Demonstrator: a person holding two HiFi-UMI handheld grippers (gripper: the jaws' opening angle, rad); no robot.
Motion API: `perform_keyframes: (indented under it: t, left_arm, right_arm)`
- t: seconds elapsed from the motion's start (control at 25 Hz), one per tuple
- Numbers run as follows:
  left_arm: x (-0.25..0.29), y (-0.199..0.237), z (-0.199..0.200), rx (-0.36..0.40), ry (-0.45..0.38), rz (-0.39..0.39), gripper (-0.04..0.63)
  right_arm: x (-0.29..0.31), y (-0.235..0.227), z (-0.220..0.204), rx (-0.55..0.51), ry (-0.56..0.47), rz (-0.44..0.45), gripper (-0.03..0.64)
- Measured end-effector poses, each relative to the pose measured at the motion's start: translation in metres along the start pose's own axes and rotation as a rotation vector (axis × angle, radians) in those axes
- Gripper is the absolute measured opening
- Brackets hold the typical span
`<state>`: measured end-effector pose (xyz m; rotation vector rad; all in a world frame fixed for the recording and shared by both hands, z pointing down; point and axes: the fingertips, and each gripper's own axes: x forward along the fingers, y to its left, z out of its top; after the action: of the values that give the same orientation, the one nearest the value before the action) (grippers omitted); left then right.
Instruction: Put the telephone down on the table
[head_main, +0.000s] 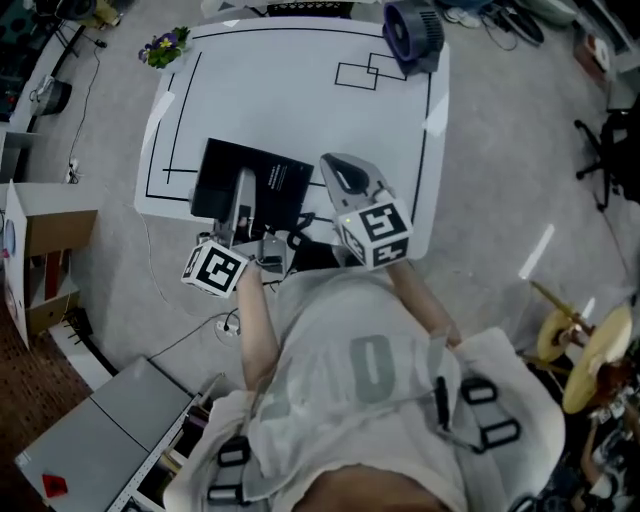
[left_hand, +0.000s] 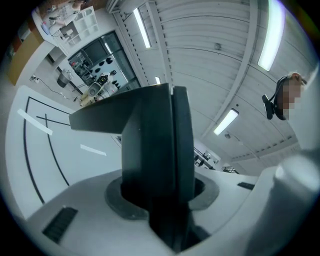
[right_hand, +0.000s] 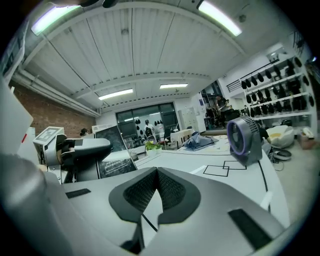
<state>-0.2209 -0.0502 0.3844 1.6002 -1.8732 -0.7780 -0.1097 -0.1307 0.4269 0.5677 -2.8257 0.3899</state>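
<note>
The telephone is a flat black slab with white print, over the near left part of the white table. My left gripper is shut on its near edge. In the left gripper view the black slab stands edge-on, clamped between the pads of the left gripper. From the right gripper view the telephone looks tilted up off the table, with the left gripper on it. My right gripper hovers just right of the slab. The right gripper's pads meet at the tips with nothing in them.
A purple-grilled fan stands at the table's far right corner, next to taped black rectangles. A small flower pot sits by the far left corner. Cables lie on the floor near a grey cabinet.
</note>
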Motion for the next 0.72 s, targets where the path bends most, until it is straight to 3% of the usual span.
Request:
perform_keyframes:
  t: [0.32, 0.52, 0.72]
  left_arm:
    - [0.057, -0.035, -0.017, 0.037, 0.133, -0.164, 0.16]
    - [0.082, -0.045, -0.035, 0.021, 0.288, -0.302, 0.16]
    - [0.105, -0.045, -0.041, 0.028, 0.367, -0.346, 0.16]
  right_arm:
    - [-0.018, -0.057, 0.008, 0.055, -0.045, -0.144, 0.008]
    - [-0.014, -0.077, 0.006, 0.062, -0.044, -0.23, 0.007]
    - [-0.013, -0.088, -0.004, 0.077, -0.008, -0.318, 0.008]
